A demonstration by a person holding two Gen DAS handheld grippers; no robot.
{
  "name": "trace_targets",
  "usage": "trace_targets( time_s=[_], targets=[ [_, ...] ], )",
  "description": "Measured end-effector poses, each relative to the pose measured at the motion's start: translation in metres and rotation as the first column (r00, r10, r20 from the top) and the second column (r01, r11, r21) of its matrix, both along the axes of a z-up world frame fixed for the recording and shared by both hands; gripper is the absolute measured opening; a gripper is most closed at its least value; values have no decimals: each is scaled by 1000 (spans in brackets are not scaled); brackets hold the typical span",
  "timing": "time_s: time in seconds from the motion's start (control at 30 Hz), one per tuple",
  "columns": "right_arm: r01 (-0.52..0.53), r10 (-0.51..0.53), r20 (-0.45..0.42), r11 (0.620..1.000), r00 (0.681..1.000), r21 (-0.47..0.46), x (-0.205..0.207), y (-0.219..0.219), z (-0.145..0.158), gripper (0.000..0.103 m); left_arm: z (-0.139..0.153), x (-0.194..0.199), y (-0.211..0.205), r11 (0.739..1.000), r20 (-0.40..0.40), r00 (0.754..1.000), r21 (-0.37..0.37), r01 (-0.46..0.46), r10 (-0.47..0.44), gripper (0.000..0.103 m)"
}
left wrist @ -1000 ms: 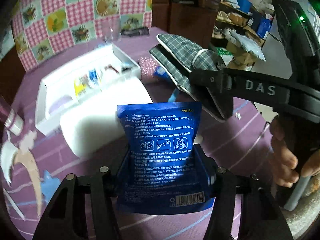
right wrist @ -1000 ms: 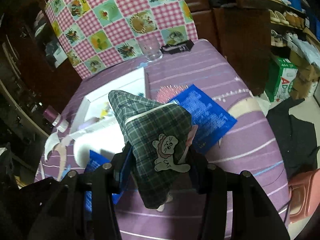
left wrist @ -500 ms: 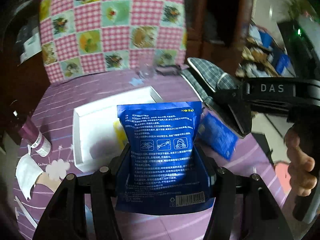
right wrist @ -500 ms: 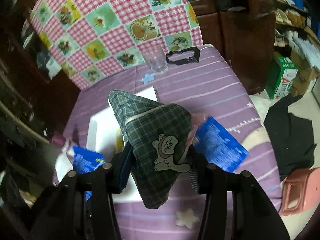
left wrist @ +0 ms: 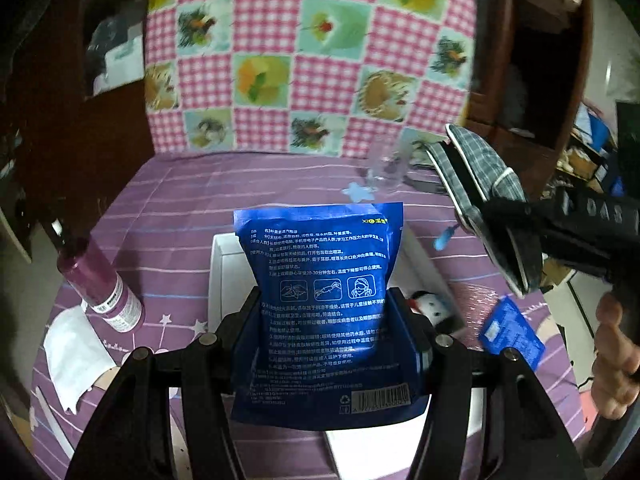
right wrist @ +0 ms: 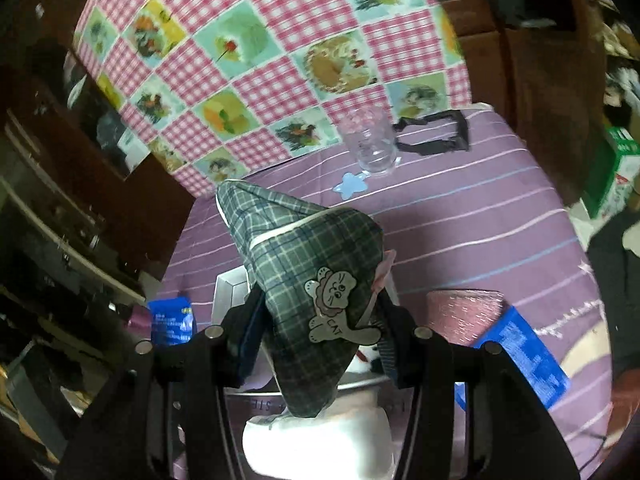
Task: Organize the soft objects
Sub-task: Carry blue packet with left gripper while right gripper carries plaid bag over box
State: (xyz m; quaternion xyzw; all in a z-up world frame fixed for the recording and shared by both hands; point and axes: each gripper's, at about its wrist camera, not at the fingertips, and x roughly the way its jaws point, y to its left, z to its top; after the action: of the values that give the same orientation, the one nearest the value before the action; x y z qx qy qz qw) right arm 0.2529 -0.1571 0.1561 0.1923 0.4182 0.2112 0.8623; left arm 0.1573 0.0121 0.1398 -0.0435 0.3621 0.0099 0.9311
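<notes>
Left wrist view, left gripper [left wrist: 326, 328]: its black fingers are clamped on the glossy blue foil pouch with white print [left wrist: 320, 288], which stands upright between them
Left wrist view, below: the shallow white cardboard box [left wrist: 224, 276] lies on the purple striped tablecloth [left wrist: 180, 200], right under the pouch; a small black-and-white plush toy [left wrist: 430, 304] shows at its right side
Left wrist view, surroundings: a pink-capped bottle with a white label [left wrist: 100, 280] stands left of the box, a second blue foil sachet [left wrist: 512, 332] lies to the right, a hand [left wrist: 616, 364] grips the other tool's handle
Right wrist view, right gripper [right wrist: 320, 328]: closed on the dark green plaid fabric pouch with a cat patch [right wrist: 308, 276], held clear of the table
Right wrist view, below: the white box's rim [right wrist: 228, 288] sits under the pouch; something pale and soft, possibly a roll, lies nearest the lens but is too blurred to name
Right wrist view, far side: a clear drinking glass [right wrist: 372, 144] stands near the checked pink cloth [right wrist: 260, 40]
Step in hand: likely carrying both soft items to the box
Doing it well: lower each item over bare box floor, one at a time, keep clear of the bottle and glass, release only once the item rests flat
</notes>
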Motion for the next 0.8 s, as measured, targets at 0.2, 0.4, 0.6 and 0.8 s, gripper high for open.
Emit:
trace_targets(
  time_s=[0.2,0.4,0.6,0.8],
  targets=[
    [-93,92,-32,995,995,-26,8,27,-24,49,-18,15,13,998,-22,999,37,-42,43,59],
    [-66,65,-31,998,997,-19,12,27,-32,40,-39,28,26,996,-64,995,33,-79,81,59],
    [-42,39,-62,998,997,-42,23,31,-47,17,-66,43,35,994,-133,985,41,-103,108,59],
    [-17,2,-93,987,996,-157,25,28,-49,17,-82,50,35,992,-169,978,60,-113,121,59]
  ],
)
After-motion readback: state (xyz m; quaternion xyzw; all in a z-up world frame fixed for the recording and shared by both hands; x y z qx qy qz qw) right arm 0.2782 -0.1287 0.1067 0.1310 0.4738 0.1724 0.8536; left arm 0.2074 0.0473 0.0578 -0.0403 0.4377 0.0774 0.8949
